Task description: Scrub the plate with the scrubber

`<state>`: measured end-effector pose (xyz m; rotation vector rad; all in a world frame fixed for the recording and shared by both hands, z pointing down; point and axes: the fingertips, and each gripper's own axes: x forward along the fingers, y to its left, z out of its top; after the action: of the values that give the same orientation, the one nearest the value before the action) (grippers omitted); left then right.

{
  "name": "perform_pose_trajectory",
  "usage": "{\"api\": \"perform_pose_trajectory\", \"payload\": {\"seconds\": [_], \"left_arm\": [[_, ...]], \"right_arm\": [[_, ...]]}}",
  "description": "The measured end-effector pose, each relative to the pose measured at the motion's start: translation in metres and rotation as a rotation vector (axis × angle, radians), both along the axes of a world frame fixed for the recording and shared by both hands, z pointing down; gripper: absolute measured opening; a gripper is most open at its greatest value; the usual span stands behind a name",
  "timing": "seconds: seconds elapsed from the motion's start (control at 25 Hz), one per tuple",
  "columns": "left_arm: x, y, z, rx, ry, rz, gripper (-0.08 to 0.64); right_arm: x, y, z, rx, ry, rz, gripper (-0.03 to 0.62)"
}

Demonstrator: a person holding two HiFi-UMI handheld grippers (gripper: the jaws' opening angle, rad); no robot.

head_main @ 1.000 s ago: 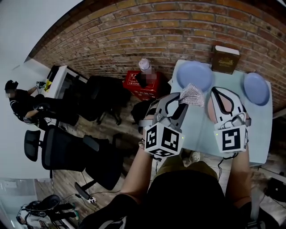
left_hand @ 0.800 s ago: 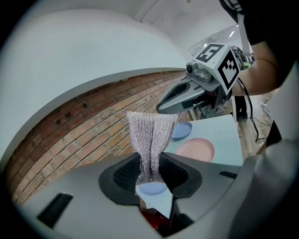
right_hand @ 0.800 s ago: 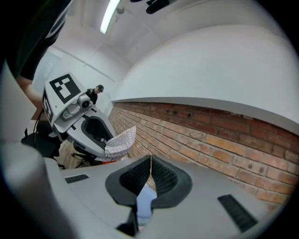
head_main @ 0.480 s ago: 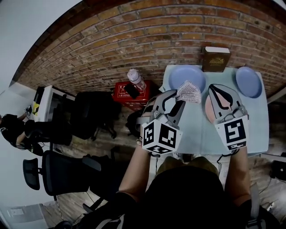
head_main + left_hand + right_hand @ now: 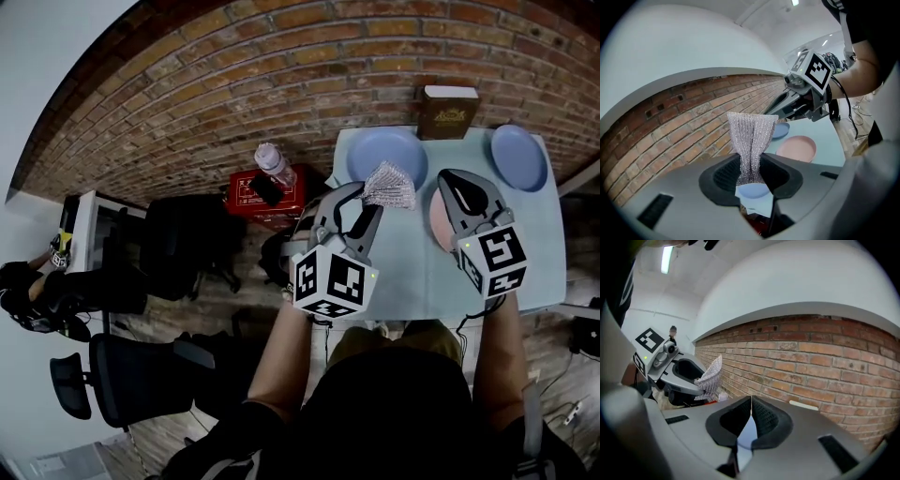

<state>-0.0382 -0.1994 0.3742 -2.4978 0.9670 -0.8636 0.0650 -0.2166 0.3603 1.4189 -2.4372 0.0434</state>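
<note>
A silvery mesh scrubber (image 5: pixel 389 186) stands up from my left gripper (image 5: pixel 367 199), whose jaws are shut on its lower end. In the left gripper view the scrubber (image 5: pixel 751 140) fans out above that gripper (image 5: pixel 751 176). A pink plate (image 5: pixel 435 223) lies flat on the pale table (image 5: pixel 412 277), partly hidden under my right gripper (image 5: pixel 450 180). The right gripper (image 5: pixel 751 401) is shut with nothing between its jaws and hangs above the plate (image 5: pixel 797 147). In the right gripper view, the left gripper (image 5: pixel 679 373) and scrubber (image 5: pixel 711 373) show at left.
Two blue plates (image 5: pixel 384 155) (image 5: pixel 518 157) lie at the table's far side, with a brown box (image 5: pixel 447 111) against the brick wall (image 5: pixel 234 75) between them. A red crate (image 5: pixel 262 192) and a bottle (image 5: pixel 270 159) sit on the floor left of the table.
Both grippers have shifted a little over the table. The right gripper has rolled, so its marker cube now sits tilted. The scrubber stays in the left jaws.
</note>
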Motion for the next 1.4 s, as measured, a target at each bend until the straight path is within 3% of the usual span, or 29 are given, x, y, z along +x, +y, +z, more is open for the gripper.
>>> {"api": "perform_pose_trajectory", "payload": {"seconds": [0.2,0.56,0.72,0.92,1.4], "left_arm": [[0.009,-0.02,0.016,-0.031,0.005,-0.014,0.144],[0.016,-0.05,0.05,-0.082,-0.004,-0.088,0.144],[0.014,-0.058,0.065,-0.108,-0.007,-0.117,0.144],[0.009,-0.07,0.08,-0.137,-0.008,-0.151,0.144],[-0.01,-0.083,0.115,-0.212,-0.032,-0.241,0.144]], "right_arm": [[0.02,-0.035,0.04,-0.17,-0.176,0.025,0.037],[0.05,-0.106,0.125,-0.464,-0.386,0.068,0.04],[0.059,-0.129,0.174,-0.593,-0.373,0.089,0.052],[0.067,-0.156,0.231,-0.73,-0.327,0.114,0.115],[0.084,-0.196,0.321,-0.955,-0.364,0.187,0.117]]}}
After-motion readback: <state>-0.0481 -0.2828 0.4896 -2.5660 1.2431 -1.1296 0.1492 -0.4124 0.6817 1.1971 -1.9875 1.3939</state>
